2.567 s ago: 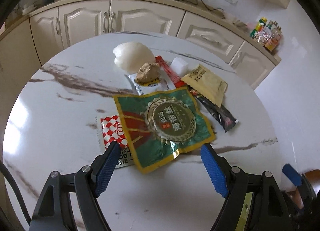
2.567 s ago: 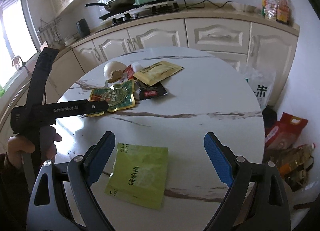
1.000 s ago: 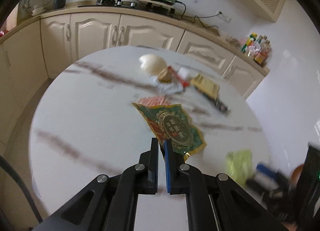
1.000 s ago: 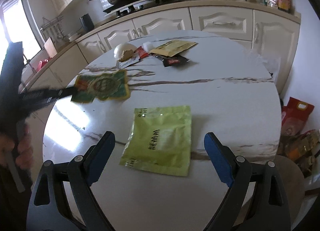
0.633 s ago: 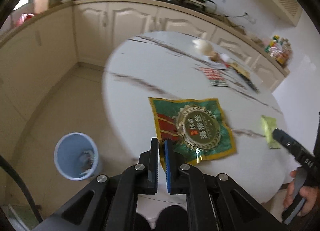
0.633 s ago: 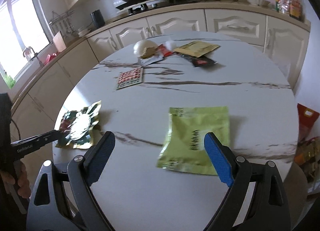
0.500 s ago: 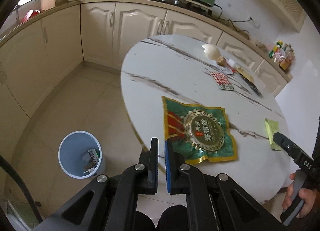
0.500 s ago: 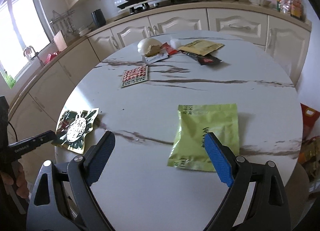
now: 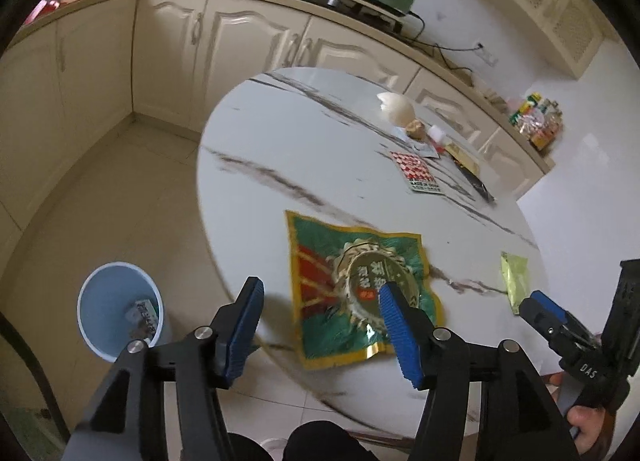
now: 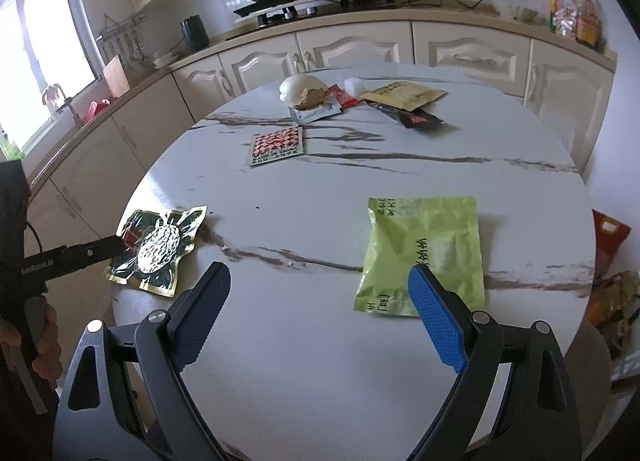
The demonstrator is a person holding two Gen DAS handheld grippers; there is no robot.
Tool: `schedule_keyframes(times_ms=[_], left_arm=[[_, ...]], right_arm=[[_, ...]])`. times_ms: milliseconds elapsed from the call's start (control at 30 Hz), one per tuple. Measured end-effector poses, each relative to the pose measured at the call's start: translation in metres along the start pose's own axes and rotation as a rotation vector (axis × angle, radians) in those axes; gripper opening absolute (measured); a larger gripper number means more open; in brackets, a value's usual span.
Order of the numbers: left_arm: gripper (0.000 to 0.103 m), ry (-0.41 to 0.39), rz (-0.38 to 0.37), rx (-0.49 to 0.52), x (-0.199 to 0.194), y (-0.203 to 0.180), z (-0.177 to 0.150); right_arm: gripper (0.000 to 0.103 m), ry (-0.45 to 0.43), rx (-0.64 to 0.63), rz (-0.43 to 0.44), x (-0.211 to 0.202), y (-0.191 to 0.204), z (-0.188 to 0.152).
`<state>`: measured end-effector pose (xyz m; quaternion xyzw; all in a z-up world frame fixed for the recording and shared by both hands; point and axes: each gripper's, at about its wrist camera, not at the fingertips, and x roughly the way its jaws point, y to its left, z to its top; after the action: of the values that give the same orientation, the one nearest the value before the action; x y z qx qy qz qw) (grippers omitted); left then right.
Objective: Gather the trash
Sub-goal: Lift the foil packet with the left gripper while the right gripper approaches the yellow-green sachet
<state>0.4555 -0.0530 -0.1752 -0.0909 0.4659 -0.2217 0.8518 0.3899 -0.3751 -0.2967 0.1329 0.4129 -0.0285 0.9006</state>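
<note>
Left gripper point(image 9: 320, 321), fingers spread wide and empty, hung over the table's point(image 9: 304, 149) near edge above the green-and-gold foil wrapper point(image 9: 352, 281); the pale-blue plastic bin point(image 9: 116, 309) stood down-left.

round marble table point(image 10: 320, 361), scattered wrappers point(image 10: 424, 253)

Left tool point(image 9: 320, 335) spread wide at the near rim of the round bench point(image 9: 304, 141), nothing between its blue pads point(image 9: 244, 327). Green packet point(image 9: 356, 289) past the right pad, overhanging the bench rim. Blue bin point(image 9: 116, 311) on the floor left of the bench, scraps inside. Checkered packet point(image 9: 418, 171) farther across the bench, a trash cluster point(image 9: 432, 133) beyond it. Lime packet point(image 9: 513, 281) at the bench's right rim, right tool point(image 9: 548, 317) just beside it.
</note>
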Motion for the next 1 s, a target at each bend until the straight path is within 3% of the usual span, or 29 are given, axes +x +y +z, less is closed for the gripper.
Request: schedule_keyframes(times_ms=[300, 567, 867, 900, 1000], left_arm=[[0.051, 0.002, -0.010, 0.012, 0.034, -0.012, 0.014], [0.036, 0.013, 0.004, 0.042, 0.047, -0.026, 0.014], [0.034, 0.026, -0.052, 0.021, 0.053, -0.027, 0.013], [0.033, 0.023, -0.037, 0.027, 0.054, -0.028, 0.013], [0.012, 0.016, 0.011, 0.024, 0.056, -0.027, 0.013]], right_arm=[[0.090, 0.027, -0.108, -0.068, 0.026, 0.025, -0.002], [0.089, 0.036, -0.235, -0.107, 0.045, 0.062, -0.003], [0.089, 0.056, -0.217, -0.094, 0.049, 0.062, -0.002], [0.089, 0.056, -0.218, -0.094, 0.050, 0.063, -0.002], [0.089, 0.055, -0.212, -0.098, 0.050, 0.062, -0.002]])
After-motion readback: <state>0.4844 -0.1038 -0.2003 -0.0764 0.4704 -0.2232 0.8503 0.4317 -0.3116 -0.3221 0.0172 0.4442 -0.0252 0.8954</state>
